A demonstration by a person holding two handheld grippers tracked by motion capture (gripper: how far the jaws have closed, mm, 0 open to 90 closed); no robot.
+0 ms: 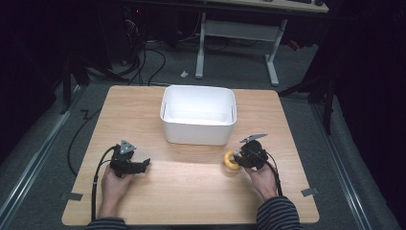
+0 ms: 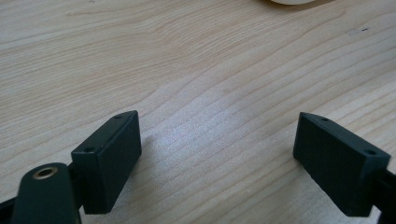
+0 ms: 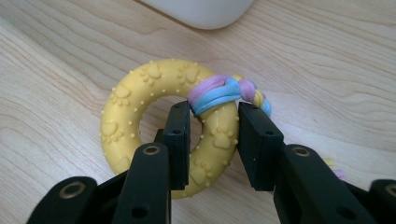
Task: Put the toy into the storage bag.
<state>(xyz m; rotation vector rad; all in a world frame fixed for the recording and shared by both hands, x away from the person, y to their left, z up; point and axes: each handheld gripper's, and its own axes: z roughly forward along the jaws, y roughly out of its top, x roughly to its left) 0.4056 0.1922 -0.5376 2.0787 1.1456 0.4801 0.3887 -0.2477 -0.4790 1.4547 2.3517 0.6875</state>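
The left gripper [image 1: 143, 164] is resting wide and empty on the table [image 1: 191, 191]. Right of it, the right gripper [image 3: 212, 130] is pinching the ring [image 3: 154, 102] near the bin [image 1: 198, 115]; that one-sided grip is risking a swing or slip.

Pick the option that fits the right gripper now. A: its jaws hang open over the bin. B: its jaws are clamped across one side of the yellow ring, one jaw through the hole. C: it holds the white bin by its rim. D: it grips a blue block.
B: in the right gripper view the right gripper pinches the yellow ring beside its coloured band, one jaw inside the hole.
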